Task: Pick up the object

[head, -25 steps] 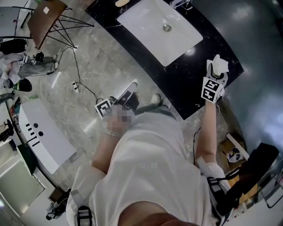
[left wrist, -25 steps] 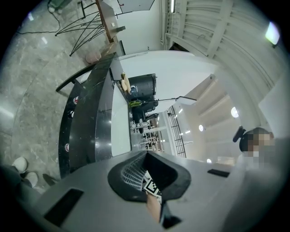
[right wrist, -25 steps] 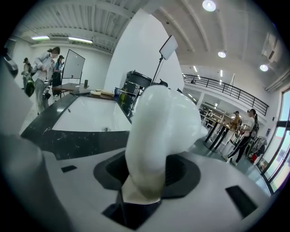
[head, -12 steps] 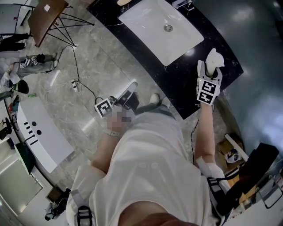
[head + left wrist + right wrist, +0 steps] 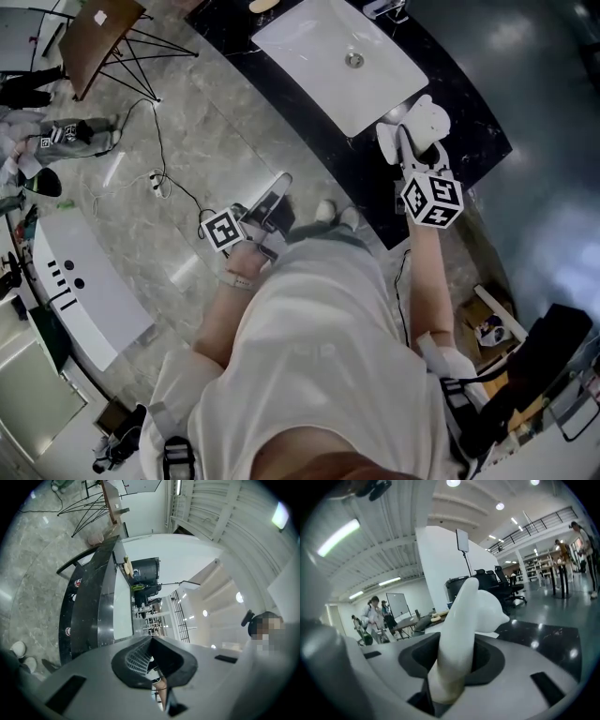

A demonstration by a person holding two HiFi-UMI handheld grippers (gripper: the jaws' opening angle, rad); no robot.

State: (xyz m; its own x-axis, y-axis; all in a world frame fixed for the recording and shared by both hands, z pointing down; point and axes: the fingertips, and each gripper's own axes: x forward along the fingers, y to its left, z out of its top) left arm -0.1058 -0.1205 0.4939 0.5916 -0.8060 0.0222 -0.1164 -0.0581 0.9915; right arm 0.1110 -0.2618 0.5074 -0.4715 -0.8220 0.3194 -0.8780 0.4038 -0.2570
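Your right gripper (image 5: 409,142) has its fingers pinching a white rounded object (image 5: 427,119), and the marker cube sits at the near end of that gripper. In the head view the object hangs over the black desk (image 5: 469,127), just to the right of the white sink (image 5: 314,42) and near the sink's near right corner. I cannot tell from that view whether the object touches the desk top.

In the right gripper view, the white rounded object (image 5: 461,616) stands up between the fingers of your right gripper (image 5: 452,665). Its narrow lower end is clamped in the dark pads. Its broader upper part, with a small pointed nub, leans to the right. The glossy black desk (image 5: 543,634) lies beyond it.

Your left gripper (image 5: 270,201) hangs low at your left side over the grey marble floor (image 5: 187,131), well apart from the desk. In the left gripper view, the fingers of your left gripper (image 5: 152,670) are pressed together with nothing between them.
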